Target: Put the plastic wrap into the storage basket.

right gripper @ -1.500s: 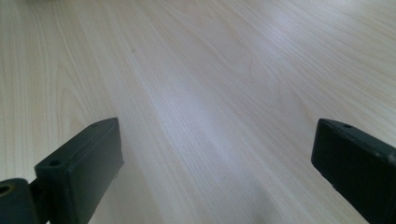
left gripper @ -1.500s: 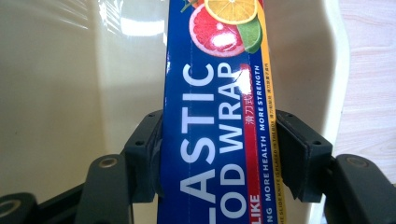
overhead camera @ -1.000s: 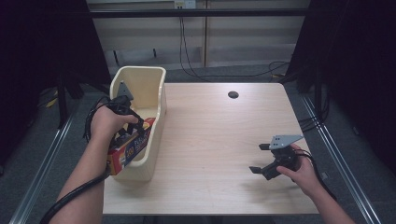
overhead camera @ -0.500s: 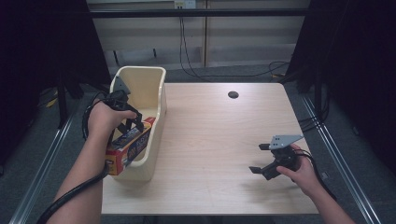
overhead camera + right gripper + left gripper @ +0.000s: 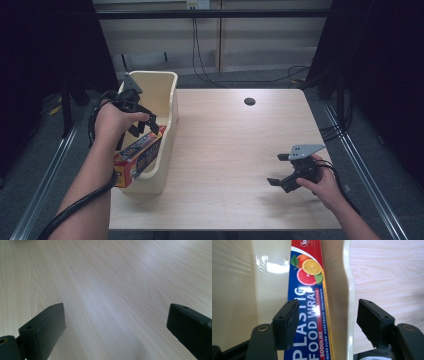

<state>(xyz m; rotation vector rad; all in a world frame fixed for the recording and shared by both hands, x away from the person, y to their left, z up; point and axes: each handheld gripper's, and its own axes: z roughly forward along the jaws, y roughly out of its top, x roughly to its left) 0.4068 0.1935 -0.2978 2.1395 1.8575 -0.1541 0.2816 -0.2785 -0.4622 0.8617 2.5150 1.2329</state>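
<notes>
A cream plastic bin stands on the left side of the wooden table. A red and blue box of plastic food wrap leans inside it, its near end poking over the bin's near rim. My left gripper hovers open just above the box. In the left gripper view the jaws of the left gripper stand apart over the box and the bin's side wall, touching neither. My right gripper rests low over the table's near right part, open; the right gripper has bare wood between its fingers.
A small dark round hole sits near the table's far edge. Cables trail on the floor beyond the table. Metal rails run along both sides. Bare tabletop lies between bin and right gripper.
My left hand has drawn back and up a little from the box, which stays lying in the bin. The right gripper has not moved.
</notes>
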